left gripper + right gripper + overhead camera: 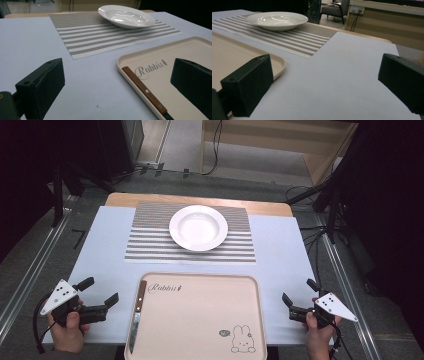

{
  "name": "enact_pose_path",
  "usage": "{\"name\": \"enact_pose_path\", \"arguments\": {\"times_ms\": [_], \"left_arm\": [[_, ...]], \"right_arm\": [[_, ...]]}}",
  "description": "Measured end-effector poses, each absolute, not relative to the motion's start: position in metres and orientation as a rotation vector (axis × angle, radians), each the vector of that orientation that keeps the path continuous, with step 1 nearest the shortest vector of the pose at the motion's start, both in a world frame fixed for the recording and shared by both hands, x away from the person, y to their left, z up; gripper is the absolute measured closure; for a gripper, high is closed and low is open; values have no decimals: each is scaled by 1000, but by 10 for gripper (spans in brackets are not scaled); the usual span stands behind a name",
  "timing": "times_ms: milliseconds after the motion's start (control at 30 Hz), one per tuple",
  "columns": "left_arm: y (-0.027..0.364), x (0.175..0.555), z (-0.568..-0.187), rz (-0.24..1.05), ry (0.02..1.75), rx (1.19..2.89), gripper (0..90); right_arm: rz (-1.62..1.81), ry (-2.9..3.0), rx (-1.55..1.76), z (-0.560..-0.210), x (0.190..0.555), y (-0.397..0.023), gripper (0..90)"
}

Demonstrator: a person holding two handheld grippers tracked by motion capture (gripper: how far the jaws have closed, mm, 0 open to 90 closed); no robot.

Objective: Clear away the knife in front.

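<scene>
Grippers rest low at the two near corners of the pale blue table top (95, 245), one in each hand. The left gripper (100, 294) has its black jaws spread wide with nothing between them, aimed inward toward the beige plastic tray with the rabbit drawing (200, 320). The right gripper (300, 292) is likewise spread and empty, just off the tray's right edge. Holding both apart and clear of the tray looks like a ready stance, leaving the middle free.

The tray sits at the near edge of the table, centred. Along its left rim lies a knife with a brown wooden handle (140, 296), handle pointing to the far edge, blade toward the person; that puts it closest to the left gripper. Beyond the tray, a grey-and-white striped woven placemat (150, 240) covers the far middle, and a white shallow ceramic plate (198, 227) stands on it, empty, probably the setting the knife is meant to join.
</scene>
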State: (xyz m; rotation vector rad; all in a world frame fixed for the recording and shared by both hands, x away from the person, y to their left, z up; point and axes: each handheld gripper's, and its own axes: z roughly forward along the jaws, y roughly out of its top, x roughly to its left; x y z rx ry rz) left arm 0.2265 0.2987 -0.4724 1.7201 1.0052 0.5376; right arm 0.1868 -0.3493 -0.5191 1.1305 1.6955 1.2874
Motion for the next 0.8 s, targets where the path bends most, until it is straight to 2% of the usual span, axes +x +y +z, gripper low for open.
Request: {"name": "enact_pose_path", "arguments": {"times_ms": [600,800], "left_arm": [[333,228,-477,601,1073,1668,0],[332,231,-481,605,1076,1664,0]], "right_arm": [[1289,1693,1135,-519,187,-350,0],[1287,1693,1135,-519,187,-350,0]]}}
